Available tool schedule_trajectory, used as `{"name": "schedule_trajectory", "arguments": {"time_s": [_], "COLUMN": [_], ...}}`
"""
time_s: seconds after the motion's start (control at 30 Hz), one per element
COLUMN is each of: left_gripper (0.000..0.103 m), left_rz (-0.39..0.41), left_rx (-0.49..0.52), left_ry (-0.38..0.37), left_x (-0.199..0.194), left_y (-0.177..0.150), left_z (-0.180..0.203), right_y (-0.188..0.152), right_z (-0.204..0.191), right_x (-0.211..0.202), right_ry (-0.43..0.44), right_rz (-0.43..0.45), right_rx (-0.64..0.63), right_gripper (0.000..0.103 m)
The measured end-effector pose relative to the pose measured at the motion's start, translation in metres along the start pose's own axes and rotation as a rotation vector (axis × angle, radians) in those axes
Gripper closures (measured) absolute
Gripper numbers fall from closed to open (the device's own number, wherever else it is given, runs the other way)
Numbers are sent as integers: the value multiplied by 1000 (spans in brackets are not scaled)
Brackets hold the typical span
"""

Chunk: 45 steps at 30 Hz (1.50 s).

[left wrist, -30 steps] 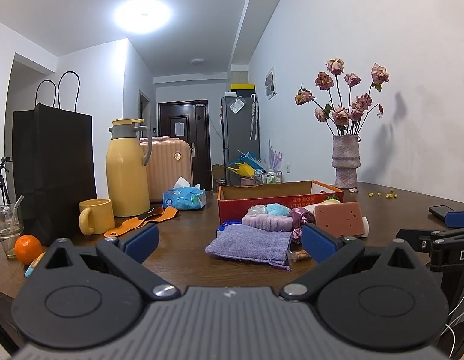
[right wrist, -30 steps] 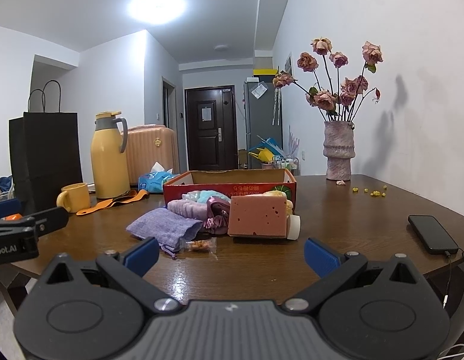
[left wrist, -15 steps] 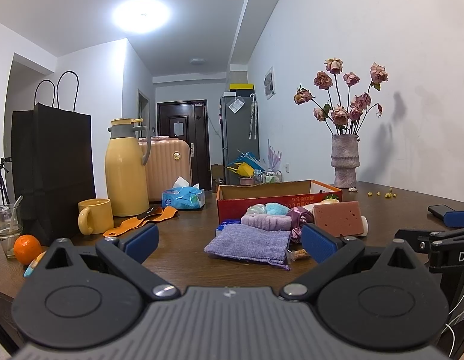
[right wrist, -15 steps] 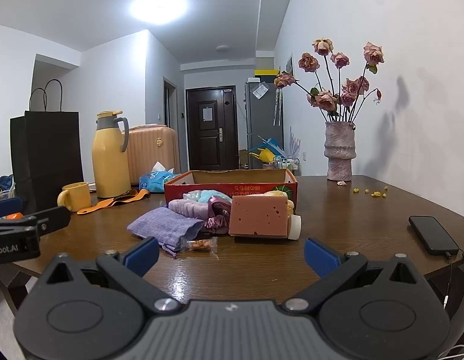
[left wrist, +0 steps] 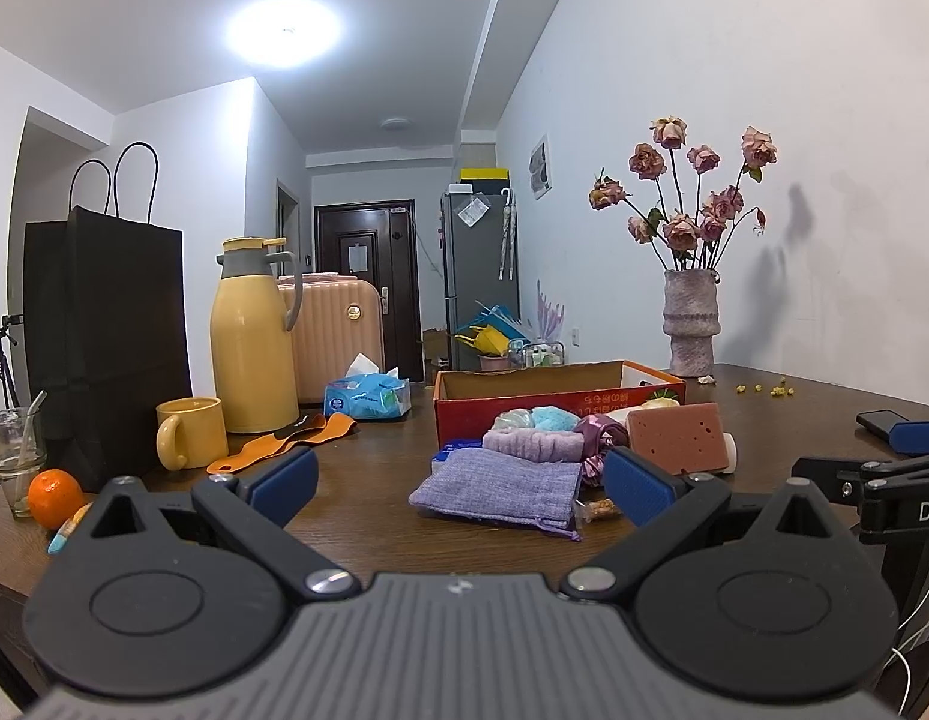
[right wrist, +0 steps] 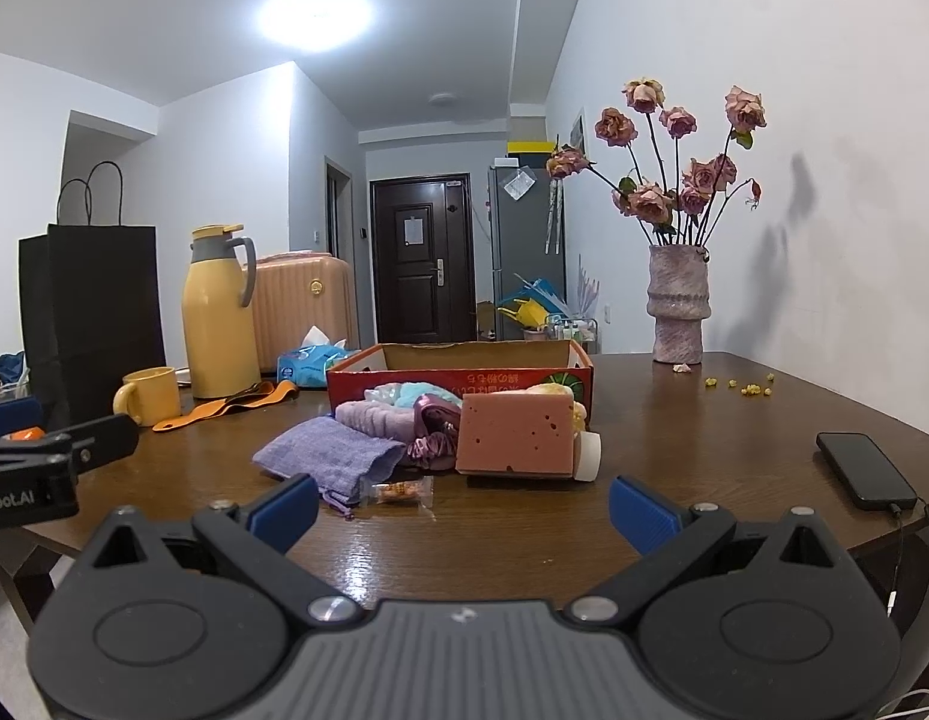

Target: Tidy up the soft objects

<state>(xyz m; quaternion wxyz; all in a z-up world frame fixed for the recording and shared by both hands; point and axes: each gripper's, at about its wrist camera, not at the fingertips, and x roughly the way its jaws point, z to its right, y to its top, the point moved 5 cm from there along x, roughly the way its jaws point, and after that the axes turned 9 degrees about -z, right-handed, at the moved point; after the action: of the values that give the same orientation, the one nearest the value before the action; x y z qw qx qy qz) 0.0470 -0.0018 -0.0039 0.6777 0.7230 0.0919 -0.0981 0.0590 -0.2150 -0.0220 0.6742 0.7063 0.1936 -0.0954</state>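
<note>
Two grippers hang level at the near edge of the tabletop [right wrist: 674,420], both with jaws spread wide and nothing between them. Soft things sit in a loose heap ahead, pressed against the front wall of the red cardboard box [right wrist: 458,373], none of them inside it yet.

Nearest piece: purple cloth pouch [left wrist: 500,483], lying flat, long axis running left-right across the view, drawstring end toward the near edge. Behind it, touching: a rolled lilac towel [left wrist: 533,441], a purple satin scrunchie [right wrist: 431,441], and the pink sponge block [right wrist: 515,433] standing on its long edge against the box.

Left gripper [left wrist: 461,477]: the pouch lies almost straight ahead, slightly to its right. Right gripper [right wrist: 461,507]: the pouch sits ahead and to its left; the sponge is just about dead ahead. A small snack packet [right wrist: 401,489] lies just beside the pouch on the near side.

Judgement: left gripper is better lined up for the pouch, right for the sponge. Pouch would need a pinch across its short width; limp cloth, likely to drape.
</note>
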Motion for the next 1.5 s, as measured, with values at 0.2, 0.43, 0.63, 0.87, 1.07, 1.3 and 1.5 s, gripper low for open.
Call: {"name": "schedule_trajectory", "arguments": {"time_s": [0.2, 0.43, 0.63, 0.87, 1.07, 1.3, 1.5], "left_gripper": [0, 0, 0, 0, 0, 0, 0], "left_rz": [0, 0, -8, 19, -64, -155, -220], "left_rx": [0, 0, -1, 12, 3, 10, -46], "left_ry": [1, 1, -2, 43, 70, 5, -174], "left_x": [0, 0, 1, 11, 54, 118, 171], "left_y": [0, 0, -1, -3, -8, 0, 13], "left_z": [0, 0, 0, -5, -18, -39, -52], "right_y": [0, -1, -1, -2, 4, 11, 38], "right_z": [-1, -1, 0, 5, 13, 6, -8], "right_x": [0, 1, 1, 5, 38, 104, 145], "right_ry": [-1, -2, -3, -30, -7, 115, 236], "right_rz": [1, 1, 1, 25, -13, -277, -301], "right_rx": [-5, -4, -3, -15, -4, 35, 96], "right_gripper": [0, 0, 0, 0, 0, 0, 0]}}
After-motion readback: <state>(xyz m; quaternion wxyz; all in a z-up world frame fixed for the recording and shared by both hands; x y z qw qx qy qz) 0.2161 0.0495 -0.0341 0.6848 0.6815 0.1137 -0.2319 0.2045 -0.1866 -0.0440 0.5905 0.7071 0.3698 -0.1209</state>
